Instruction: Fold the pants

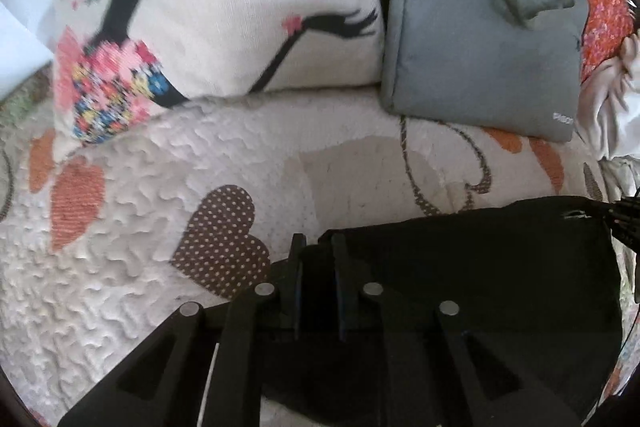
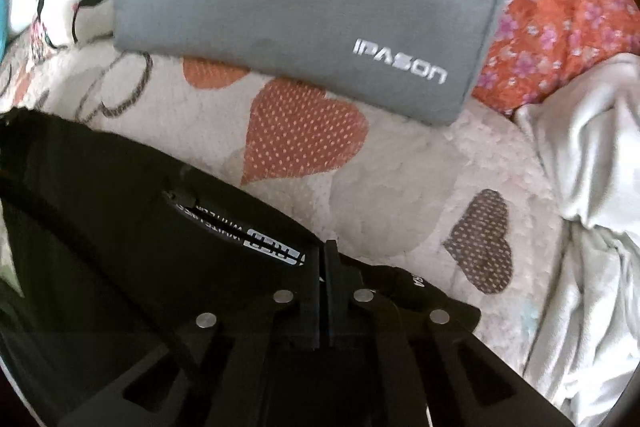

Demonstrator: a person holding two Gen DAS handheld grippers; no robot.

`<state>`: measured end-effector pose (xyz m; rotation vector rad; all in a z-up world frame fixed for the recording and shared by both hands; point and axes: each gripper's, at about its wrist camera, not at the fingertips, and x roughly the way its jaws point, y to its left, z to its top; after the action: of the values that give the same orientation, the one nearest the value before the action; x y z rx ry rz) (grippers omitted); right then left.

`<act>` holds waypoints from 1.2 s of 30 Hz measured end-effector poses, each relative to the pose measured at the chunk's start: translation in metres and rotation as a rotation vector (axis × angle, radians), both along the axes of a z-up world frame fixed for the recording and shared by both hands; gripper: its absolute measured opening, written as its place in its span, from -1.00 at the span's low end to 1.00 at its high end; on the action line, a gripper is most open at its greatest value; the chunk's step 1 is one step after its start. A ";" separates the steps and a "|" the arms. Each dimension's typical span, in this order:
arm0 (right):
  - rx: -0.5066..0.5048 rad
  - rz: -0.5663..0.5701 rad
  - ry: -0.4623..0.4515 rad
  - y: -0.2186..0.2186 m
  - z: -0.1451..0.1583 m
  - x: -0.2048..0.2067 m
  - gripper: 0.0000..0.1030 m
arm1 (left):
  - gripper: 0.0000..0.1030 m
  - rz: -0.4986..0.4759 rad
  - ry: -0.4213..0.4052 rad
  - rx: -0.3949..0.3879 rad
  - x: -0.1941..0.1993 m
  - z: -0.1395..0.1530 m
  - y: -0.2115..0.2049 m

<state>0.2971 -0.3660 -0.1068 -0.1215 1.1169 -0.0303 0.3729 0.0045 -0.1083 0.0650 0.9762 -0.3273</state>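
The black pants (image 1: 480,267) lie on a white bedspread with heart patterns (image 1: 120,287). My left gripper (image 1: 318,247) is shut on a corner edge of the pants, with black fabric between its fingers. The pants also show in the right wrist view (image 2: 120,227), with a white printed label near the waistband. My right gripper (image 2: 325,255) is shut on the pants edge beside that label. The other gripper shows at the far right of the left wrist view (image 1: 624,223).
A grey IPASON bag (image 2: 300,7) lies on the bed just beyond the pants; it also shows in the left wrist view (image 1: 480,27). A white pillow with a dancer print (image 1: 220,7) stands at the back left. Orange floral fabric (image 2: 560,7) and crumpled white cloth (image 2: 592,187) are on the right.
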 end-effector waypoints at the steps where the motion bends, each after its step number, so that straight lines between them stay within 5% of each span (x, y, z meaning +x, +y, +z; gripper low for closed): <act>1: 0.006 -0.005 -0.009 0.001 0.007 -0.006 -0.96 | -0.77 -0.001 -0.014 0.004 -0.006 0.008 0.001; 9: 0.046 -0.031 -0.080 0.013 0.053 -0.091 -0.96 | -0.77 -0.001 -0.171 0.002 -0.090 0.072 0.018; 13: 0.101 -0.051 -0.074 0.021 0.048 -0.162 -0.96 | -0.77 -0.004 -0.211 -0.016 -0.151 0.077 0.027; 17: 0.161 -0.071 -0.017 0.026 0.019 -0.223 -0.96 | -0.74 0.012 -0.190 -0.044 -0.219 0.055 0.045; 21: 0.175 -0.106 0.084 0.027 -0.023 -0.266 -0.97 | -0.63 0.026 -0.069 -0.013 -0.264 0.008 0.063; 24: 0.187 -0.129 0.070 0.026 -0.026 -0.285 -0.96 | -0.54 0.021 0.000 -0.010 -0.284 -0.011 0.075; 32: 0.161 -0.184 -0.047 0.029 0.025 -0.298 -0.55 | -0.05 0.145 -0.060 -0.118 -0.304 0.024 0.115; 36: 0.306 -0.071 -0.098 0.078 0.041 -0.280 -0.55 | -0.04 0.210 -0.036 -0.179 -0.277 0.025 0.120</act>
<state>0.0175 -0.2877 -0.0654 0.1913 1.0156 0.0708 0.0962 0.1247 -0.0836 -0.1930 0.9053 -0.2176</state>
